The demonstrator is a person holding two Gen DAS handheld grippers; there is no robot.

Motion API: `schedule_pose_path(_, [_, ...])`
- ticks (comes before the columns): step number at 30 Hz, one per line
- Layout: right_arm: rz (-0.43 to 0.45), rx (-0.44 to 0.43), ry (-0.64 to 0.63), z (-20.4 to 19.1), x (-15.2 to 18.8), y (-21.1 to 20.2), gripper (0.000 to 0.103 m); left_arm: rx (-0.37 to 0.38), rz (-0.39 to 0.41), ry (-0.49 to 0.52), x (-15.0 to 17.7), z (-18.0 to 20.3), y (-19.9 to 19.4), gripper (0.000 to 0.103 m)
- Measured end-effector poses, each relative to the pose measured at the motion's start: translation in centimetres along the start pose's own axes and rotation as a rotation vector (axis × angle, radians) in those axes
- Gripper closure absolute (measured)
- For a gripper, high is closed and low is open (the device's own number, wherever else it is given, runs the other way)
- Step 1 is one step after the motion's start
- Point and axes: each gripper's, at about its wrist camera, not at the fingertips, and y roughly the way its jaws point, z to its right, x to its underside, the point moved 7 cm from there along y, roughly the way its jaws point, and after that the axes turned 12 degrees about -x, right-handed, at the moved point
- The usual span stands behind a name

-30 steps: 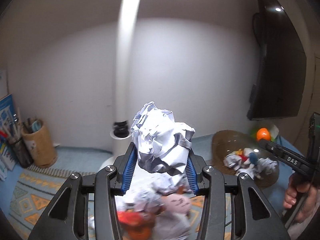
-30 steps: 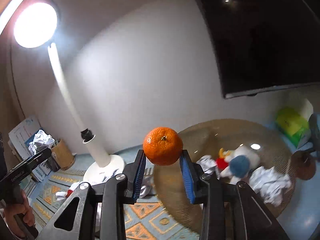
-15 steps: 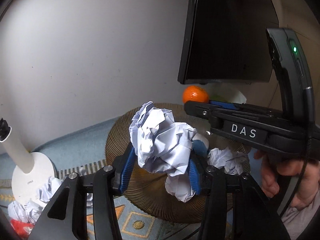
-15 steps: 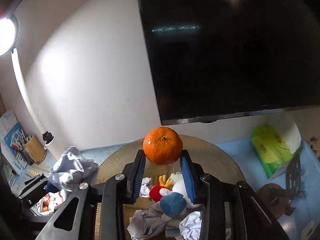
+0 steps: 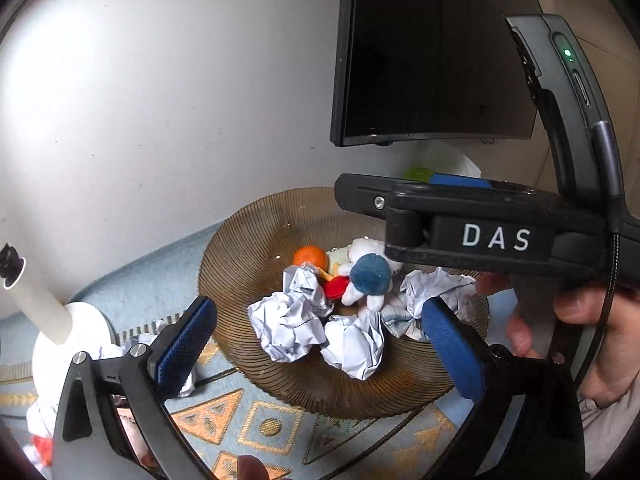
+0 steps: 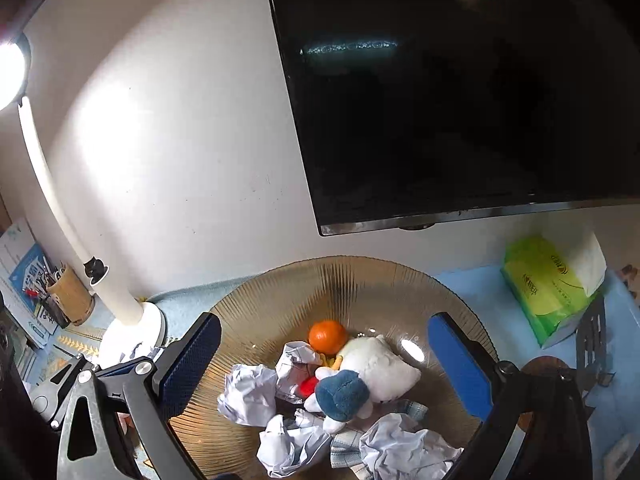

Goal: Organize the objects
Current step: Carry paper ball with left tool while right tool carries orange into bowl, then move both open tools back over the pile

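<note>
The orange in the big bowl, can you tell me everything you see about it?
The orange is small, round and bright orange with a smooth, slightly shiny peel, like a mandarin. It looks whole and unpeeled. It lies loose in the ribbed brown glass bowl, toward the back, near the wall. The white plush toy sits right against it on one side and a crumpled paper ball lies just in front of it. Neither gripper holds it; both sets of fingers are spread open above the bowl.

left tool (image 5: pixel 316 344) released paper ball (image 5: pixel 286 330) | right tool (image 6: pixel 324 364) released orange (image 6: pixel 327 336) | both now in bowl (image 6: pixel 256 312)
</note>
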Motion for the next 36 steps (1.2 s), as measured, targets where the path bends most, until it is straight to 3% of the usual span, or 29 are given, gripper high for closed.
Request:
schedule_pose_path(5, [0.052,-0.027,0.006,-2.9,-0.8,-2.2,0.000,-0.099,-0.011,-0.038,0.8,-4.1,-1.7,0.001])
schedule_pose_path(11, [0.088,-0.091,-0.025,-8.4,-0.8,-4.2,0.000,-0.231,0.008,-0.137,1.5,-13.8,-6.0,0.001])
schedule_pose_path(14, [0.053,-0.116,-0.056,-11.6,0.8,-3.2,0.000,-0.345,-0.004,-0.147,2.8,-18.2,-7.7,0.001])
schedule_pose_path(16, [0.011,-0.146,-0.063,-13.9,2.6,-2.1,0.000,-0.378,-0.010,-0.178,4.0,-21.0,-9.4,0.001])
schedule_pose_path(21, [-0.074,-0.242,-0.056,-19.1,7.7,0.6,0.000,-0.412,-0.067,-0.288,8.9,-26.4,-10.6,0.001])
schedule_pose_path(24, [-0.101,-0.276,-0.042,-20.7,10.8,2.3,0.000,-0.389,-0.103,-0.350,12.2,-28.0,-10.0,0.001])
schedule_pose_path(29, [-0.095,-0.191,-0.135,-22.7,14.2,4.1,0.000,-0.348,-0.150,-0.408,16.3,-28.8,-8.0,0.001])
schedule_pose_path(32, [-0.066,-0.117,-0.261,-24.1,15.0,4.4,0.000,-0.336,-0.158,-0.426,17.5,-28.8,-6.8,0.001])
schedule_pose_path(36, [-0.095,-0.098,-0.352,-25.7,15.4,5.7,0.000,-0.358,-0.154,-0.413,18.2,-28.9,-5.6,0.001])
